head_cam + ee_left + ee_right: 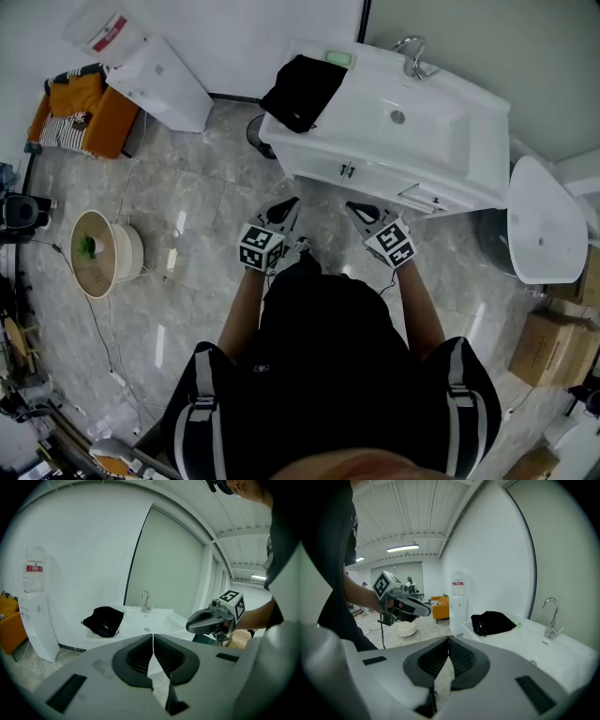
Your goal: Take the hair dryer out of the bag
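Plainly, both pairs of jaws are closed pad to pad with nothing between them: the left gripper [153, 641] and the right gripper [449, 644] each show only a thin seam where the dark ribbed pads meet. Each carries a cube of black-and-white square markers; one face of the right gripper's cube, seen from the left gripper view, has a pattern but no readable words. The person holds the two side by side in front of the chest, a little apart, forearms bare and reaching forward, both tools tipped slightly downward toward the white counter [450, 178]. In the head view the left gripper [292, 202] and right gripper [354, 206] are just short of the counter's front edge, above the grey marble-look floor. The black bag [302, 89] lies slumped on the counter's left end, well ahead of both grippers and touched by neither; it is to the left of the basin [422, 117] and the chrome faucet [412, 52], with a small green thing [337, 58] just behind it. The hair dryer cannot be seen; what the bag holds is hidden. Farther left a white dispenser [35, 625] stands against the wall with a clear bottle [33, 569] on top, whose red label is too small to read. Beyond it is an orange chair [89, 112], and cardboard boxes [553, 347] lie on the floor at the right.
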A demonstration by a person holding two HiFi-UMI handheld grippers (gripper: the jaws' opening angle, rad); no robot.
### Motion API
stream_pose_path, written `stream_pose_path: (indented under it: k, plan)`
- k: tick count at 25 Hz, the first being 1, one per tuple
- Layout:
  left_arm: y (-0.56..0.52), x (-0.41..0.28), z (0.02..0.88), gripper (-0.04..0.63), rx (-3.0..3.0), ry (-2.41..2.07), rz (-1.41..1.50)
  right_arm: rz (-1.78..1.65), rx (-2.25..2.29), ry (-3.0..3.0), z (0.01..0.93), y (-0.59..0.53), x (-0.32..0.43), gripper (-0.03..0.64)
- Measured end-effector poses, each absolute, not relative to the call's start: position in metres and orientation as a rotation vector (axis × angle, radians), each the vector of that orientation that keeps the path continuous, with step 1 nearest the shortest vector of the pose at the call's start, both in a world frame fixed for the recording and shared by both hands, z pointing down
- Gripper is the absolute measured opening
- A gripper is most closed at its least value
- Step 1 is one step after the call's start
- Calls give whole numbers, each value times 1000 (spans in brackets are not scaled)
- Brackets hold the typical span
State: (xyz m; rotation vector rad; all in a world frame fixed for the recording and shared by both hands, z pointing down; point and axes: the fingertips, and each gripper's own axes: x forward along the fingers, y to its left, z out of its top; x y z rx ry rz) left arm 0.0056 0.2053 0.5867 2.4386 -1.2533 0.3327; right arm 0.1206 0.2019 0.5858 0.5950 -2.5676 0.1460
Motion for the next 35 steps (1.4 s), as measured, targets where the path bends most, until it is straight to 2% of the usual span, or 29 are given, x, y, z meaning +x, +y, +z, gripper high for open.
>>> stream_pose_path:
  k: [23,35]
  plan:
    - [148,-71,604,17,2434,-1201,285,67,589,-2458,613,157,40,60]
    - [134,-88,608,17,2431,-1180,269,87,729,-2441,613,128,36,60]
